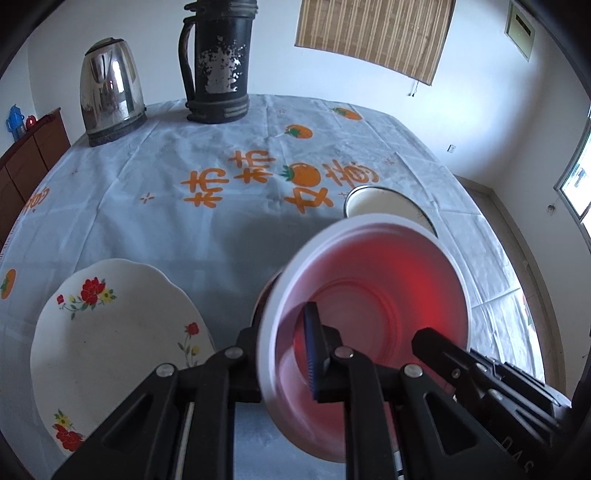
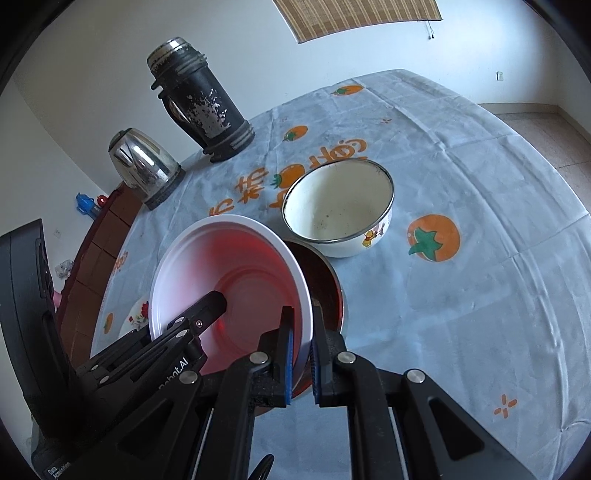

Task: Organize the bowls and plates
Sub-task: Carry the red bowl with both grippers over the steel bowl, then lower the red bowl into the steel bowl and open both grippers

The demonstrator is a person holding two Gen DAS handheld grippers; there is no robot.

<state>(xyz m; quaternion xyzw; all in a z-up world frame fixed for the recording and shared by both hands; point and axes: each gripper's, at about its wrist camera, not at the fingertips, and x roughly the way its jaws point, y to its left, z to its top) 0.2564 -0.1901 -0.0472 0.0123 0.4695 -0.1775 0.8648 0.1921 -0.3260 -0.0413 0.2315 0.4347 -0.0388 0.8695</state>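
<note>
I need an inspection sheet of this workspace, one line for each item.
Surface: table under a pale tablecloth with orange fruit prints.
Job's things: red plastic bowl held tilted above a dark bowl; enamel bowl upright beside them; flowered plate flat on the cloth.
Clutter: steel kettle and black thermos at the far edge.
Grippers: left tool and right tool each clamp the red bowl's rim.
Cables: nothing seen.
Surroundings: bamboo blind, brown cabinet, white walls.

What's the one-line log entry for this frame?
left gripper: shut on red bowl rim | right gripper: shut on opposite rim | bowl: tilted, over dark bowl | white bowl: behind | plate: left
</note>
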